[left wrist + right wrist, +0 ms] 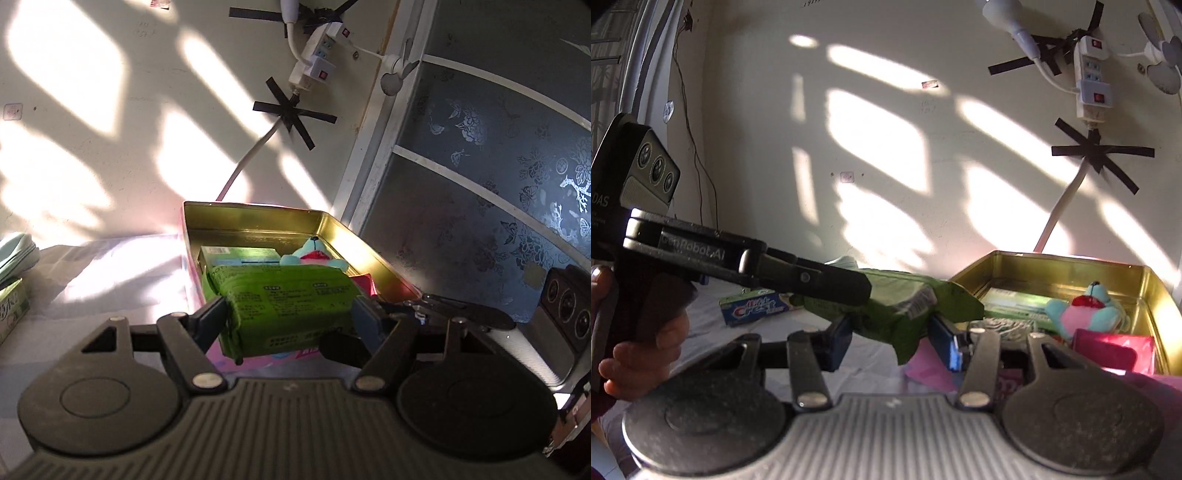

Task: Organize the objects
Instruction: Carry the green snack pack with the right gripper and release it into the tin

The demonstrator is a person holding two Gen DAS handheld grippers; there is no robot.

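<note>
Left wrist view: the left tool is clamped on a green wipes pack, one finger on each short side, the pack sitting centre frame just at the near edge of the gold tin.
Tin contents: a green box at the back, a blue plush toy to its right, something red poking out lower right — free floor looks scarce.
Also here: the other handheld tool shows at the right edge; a second green pack lies at far left on the pale surface.
Right wrist view: the right tool has its blue pads either side of the green pack's crumpled end; I judge it closed on that flap, though contact on the right pad is hard to confirm.
Left tool from here: it reaches in from the left of frame, gripping the same pack in mid-air.
Loose item: a toothpaste box waits on the surface, left of centre.
Doing it well: keep the pack level, carry it over the near rim, and lower it flat onto the green box — releasing the flap end first so the wrapper doesn't snag.
Risk: tilting could push the plush toy.
</note>
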